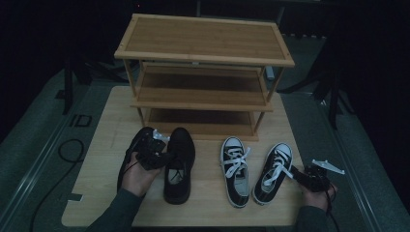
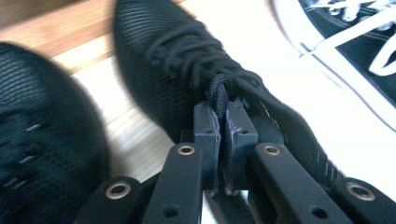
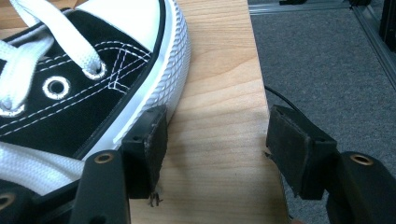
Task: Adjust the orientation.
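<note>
Two black mesh shoes lie at the table's front left. My left gripper is shut on the right black shoe, its pads pinching the fabric at the top of the laces. The other black shoe lies just to its left, partly hidden by the hand. A pair of black-and-white sneakers lies to the right. My right gripper stands open beside the right sneaker, one pad against its white sole, with bare table between the jaws.
A three-tier bamboo shoe rack stands at the back of the wooden table. The table's right edge runs close to my right gripper, with grey carpet beyond. A white-soled sneaker lies near the held shoe.
</note>
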A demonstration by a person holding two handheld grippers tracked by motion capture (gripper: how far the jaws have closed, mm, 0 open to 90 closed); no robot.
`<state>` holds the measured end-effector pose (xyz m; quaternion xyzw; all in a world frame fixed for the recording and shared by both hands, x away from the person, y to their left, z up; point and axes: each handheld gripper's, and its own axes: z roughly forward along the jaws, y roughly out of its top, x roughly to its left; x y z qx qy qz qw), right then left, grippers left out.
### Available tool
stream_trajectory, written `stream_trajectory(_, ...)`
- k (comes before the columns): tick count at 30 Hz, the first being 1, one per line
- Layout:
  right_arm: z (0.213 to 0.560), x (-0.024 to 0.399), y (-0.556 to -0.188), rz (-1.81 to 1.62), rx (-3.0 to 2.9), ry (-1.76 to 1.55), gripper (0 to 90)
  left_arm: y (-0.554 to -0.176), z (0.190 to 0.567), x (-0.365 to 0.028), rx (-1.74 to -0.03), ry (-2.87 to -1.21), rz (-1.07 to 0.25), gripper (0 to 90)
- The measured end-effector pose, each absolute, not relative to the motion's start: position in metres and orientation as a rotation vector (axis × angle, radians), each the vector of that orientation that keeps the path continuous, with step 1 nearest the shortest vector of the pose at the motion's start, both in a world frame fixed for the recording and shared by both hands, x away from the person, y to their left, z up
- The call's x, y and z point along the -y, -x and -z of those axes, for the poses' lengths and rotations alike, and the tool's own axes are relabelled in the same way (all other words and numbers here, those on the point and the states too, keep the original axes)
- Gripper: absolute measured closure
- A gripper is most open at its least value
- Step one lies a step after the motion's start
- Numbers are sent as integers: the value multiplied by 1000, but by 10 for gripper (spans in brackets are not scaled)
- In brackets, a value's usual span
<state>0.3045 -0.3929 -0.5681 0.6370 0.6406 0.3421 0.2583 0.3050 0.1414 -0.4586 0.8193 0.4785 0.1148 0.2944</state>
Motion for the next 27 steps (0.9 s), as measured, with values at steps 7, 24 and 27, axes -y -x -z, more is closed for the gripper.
stream_trajectory(7, 568, 393, -304, -927, -1737, -1727, 383, -296, 457, -160, -1330, -2172, -336, 855)
stream_trajectory(24, 568, 393, -304, -927, -1737, -1727, 382, -290, 456, -164, -1328, -2216, -393, 824)
stream_trajectory(27, 568, 393, -304, -927, -1737, -1727, 382, -287, 453, -167, -1321, -2197, -391, 726)
